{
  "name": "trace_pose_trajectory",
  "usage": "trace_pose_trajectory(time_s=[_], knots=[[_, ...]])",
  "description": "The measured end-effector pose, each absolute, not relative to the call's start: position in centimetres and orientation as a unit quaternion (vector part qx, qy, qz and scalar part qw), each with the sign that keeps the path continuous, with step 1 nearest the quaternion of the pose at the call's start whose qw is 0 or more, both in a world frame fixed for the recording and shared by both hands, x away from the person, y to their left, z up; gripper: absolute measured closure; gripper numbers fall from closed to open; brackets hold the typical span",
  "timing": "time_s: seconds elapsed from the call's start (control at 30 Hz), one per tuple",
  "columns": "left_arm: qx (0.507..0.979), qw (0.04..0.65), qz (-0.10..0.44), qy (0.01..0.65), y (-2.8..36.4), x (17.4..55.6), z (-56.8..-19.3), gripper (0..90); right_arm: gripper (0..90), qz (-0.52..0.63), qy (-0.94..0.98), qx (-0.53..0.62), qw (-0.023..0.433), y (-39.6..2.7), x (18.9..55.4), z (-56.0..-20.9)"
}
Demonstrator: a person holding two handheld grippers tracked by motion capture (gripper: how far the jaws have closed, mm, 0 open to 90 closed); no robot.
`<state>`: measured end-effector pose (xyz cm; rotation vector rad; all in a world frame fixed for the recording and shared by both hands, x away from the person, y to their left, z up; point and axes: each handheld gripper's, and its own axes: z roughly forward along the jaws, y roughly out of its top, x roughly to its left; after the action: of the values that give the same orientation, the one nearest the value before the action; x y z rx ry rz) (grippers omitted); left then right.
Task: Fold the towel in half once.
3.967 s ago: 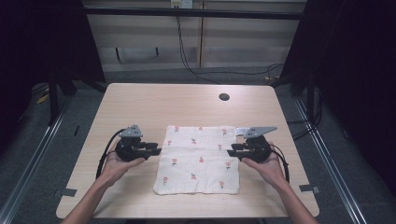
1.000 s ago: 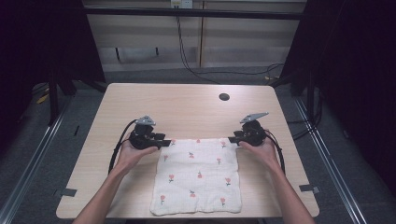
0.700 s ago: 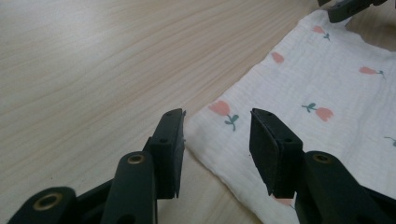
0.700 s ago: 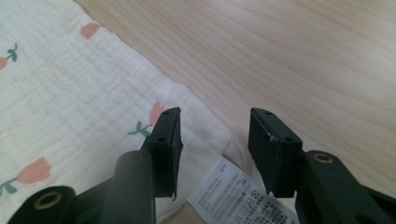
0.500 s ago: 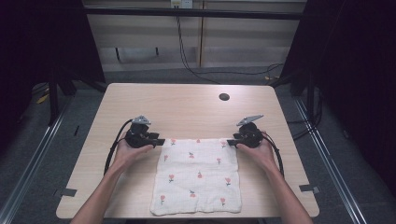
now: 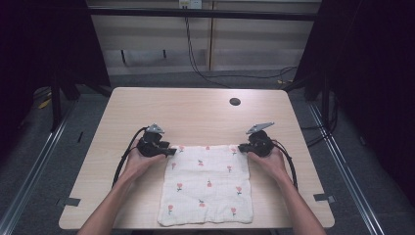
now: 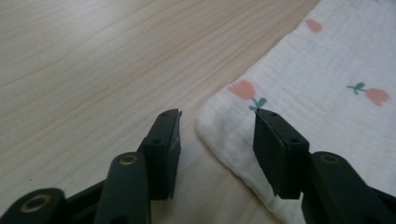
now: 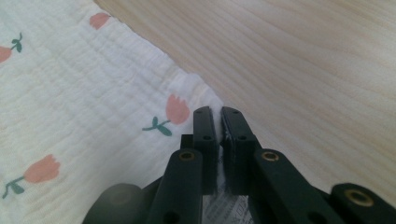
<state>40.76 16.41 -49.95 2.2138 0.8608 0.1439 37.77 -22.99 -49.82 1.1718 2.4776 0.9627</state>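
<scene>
Right hand-held gripper [image 6: 243, 147] clamped on the far right corner of the cloth [image 6: 207, 183], a sliver of white fabric pinched between the pads in the right gripper view [image 8: 218, 135]; jaws just closed there. Left hand-held gripper [image 6: 171, 152] parted, jaws just widened, straddling the far left corner without pressing: in the left gripper view [image 7: 217, 135] one pad over bare bench [image 7: 93, 60], the other over the tulip print [image 7: 327, 84], the rounded corner lying flat between them. Cloth spread flat on the near half of the bench [image 6: 195, 112], long axis running from the far edge toward the person, both grippers at its far edge, one per corner. Left corner likely next to be gripped, needing only a closing squeeze. Overall layout and both hands given by the high view; actual pinch and the gap around the fabric given by the gripper views alone.
</scene>
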Motion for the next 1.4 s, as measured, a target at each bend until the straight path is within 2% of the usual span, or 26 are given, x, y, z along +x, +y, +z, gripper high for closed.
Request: trace_pose_trajectory(time_s=[0.3,0.33,0.6,0.8,1.4], knots=[[0.877,0.358,0.075,0.311,15.7,40.4,-49.8,58.9,85.1,0.336,0.842,0.405,0.117,-23.1,37.6,-49.9],[0.879,0.361,0.07,0.304,15.5,40.2,-49.9,65.9,85.2,0.333,0.843,0.406,0.119,-23.0,37.5,-49.9],[0.879,0.369,0.063,0.294,15.1,40.0,-50.0,86.1,85.4,0.337,0.843,0.403,0.115,-23.0,37.4,-49.9],[0.869,0.383,0.05,0.308,15.6,40.2,-49.8,87.6,85.5,0.362,0.826,0.42,0.095,-23.6,37.5,-50.0],[0.841,0.439,0.047,0.314,17.0,40.0,-47.5,87.8,85.8,0.408,0.803,0.422,0.106,-24.7,36.9,-47.7]])
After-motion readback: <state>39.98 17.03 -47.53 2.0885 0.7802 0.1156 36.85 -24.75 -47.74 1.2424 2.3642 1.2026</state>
